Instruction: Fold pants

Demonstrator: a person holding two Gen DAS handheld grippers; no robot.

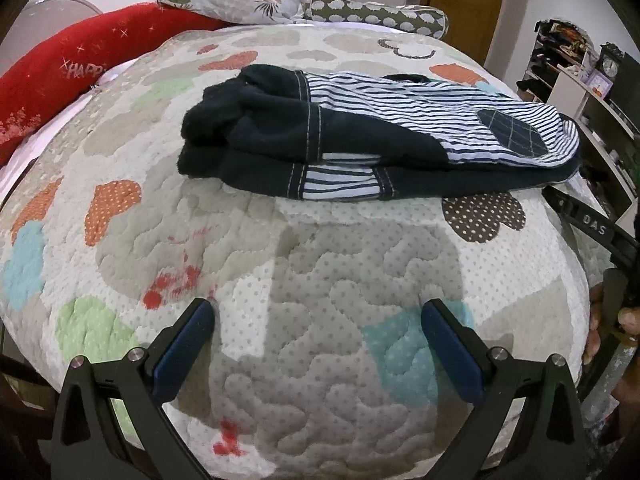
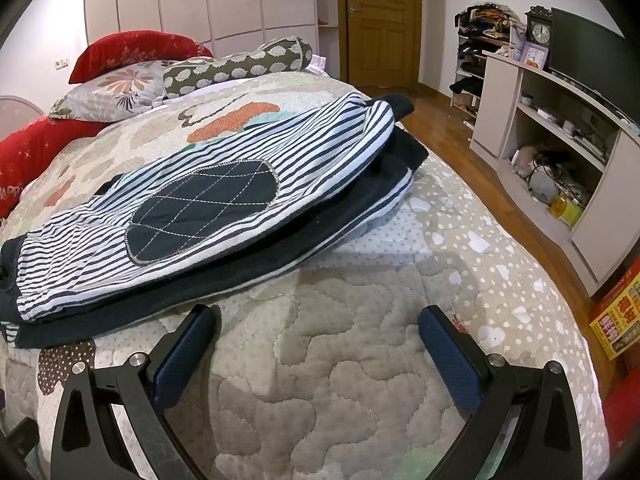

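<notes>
A patchwork quilt (image 2: 360,380) is covering the bed, with red pillows (image 2: 136,50), a floral pillow (image 2: 116,94) and a spotted bolster (image 2: 236,66) lying at its head. Glossy wardrobe doors (image 2: 200,4) are reflecting ceiling light behind them, beside a closed wooden door (image 2: 380,20). Wood flooring (image 2: 452,140) is running along the bed's side toward a pale shelving unit (image 2: 552,152) that is holding clutter, with a dark screen (image 2: 588,48) and a clock (image 2: 540,34) standing on top.

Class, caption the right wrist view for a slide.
Folded striped pants lie on the quilted bed; open right gripper hovers empty.
</notes>
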